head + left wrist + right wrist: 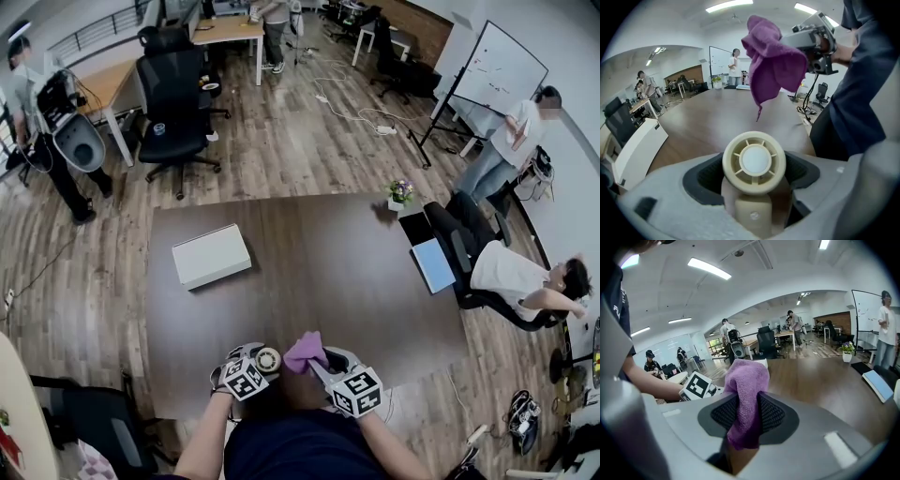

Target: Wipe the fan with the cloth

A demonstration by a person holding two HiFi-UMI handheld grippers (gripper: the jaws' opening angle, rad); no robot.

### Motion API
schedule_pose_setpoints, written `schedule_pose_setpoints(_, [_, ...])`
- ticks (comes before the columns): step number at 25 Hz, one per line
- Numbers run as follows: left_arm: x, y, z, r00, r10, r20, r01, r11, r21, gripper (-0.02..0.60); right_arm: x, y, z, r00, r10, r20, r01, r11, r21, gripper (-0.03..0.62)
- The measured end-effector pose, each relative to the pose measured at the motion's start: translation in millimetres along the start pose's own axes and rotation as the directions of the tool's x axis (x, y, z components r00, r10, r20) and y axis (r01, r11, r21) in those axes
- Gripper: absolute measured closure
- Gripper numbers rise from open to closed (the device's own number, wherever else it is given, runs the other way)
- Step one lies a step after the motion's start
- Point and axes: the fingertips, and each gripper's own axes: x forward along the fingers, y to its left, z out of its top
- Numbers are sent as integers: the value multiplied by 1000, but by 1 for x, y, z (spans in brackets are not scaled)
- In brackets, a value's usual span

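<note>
Fan: your left tool (754,177) grips the small cream fan (754,161) by its handle, over the tabletop's (309,272) near edge.
Cloth: the purple cloth (745,394) is pinched in your right tool (747,416), near the fan, not touching.
Handling: probably light, stiff plastic with thin ribs; hold the handle and wipe gently.
Pointing: the round face looks back along your left tool; the long axis runs down the handle.

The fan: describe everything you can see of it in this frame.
The fan is small, cream-coloured, plastic-looking: a round head with a spoked grille around a white hub, on a squarish stem bearing a small round fitting. It is clamped between the left gripper's pads, grille facing that gripper's camera. The purple cloth hangs just beyond, apparently not touching it.
</note>
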Motion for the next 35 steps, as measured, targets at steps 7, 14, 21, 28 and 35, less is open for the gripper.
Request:
schedule_pose_setpoints(7, [33, 17, -21, 989, 18, -145, -19, 1000, -9, 207, -3, -4, -2, 1000, -13, -9, 13, 1000, 2, 468])
schedule_pose_setpoints(14, [43, 26, -37, 975, 35, -221, -36, 999, 1, 207, -1, -10, -2, 999, -34, -7, 35, 999, 34, 468])
schedule_pose_setpoints(21, [51, 24, -40, 965, 43, -258, -43, 999, 5, 207, -1, -12, -4, 999, -32, -15, 33, 999, 33, 468])
schedule_pose_setpoints(28, [53, 28, -43, 972, 2, -234, -21, 996, -82, 207, 6, -12, -9, 999, -31, -34, 31, 999, 12, 468])
schedule_pose_setpoints(35, [50, 30, -36, 982, 16, -188, -35, 994, -101, 127, 4, -19, -12, 999, -41, -30, 42, 998, 48, 467])
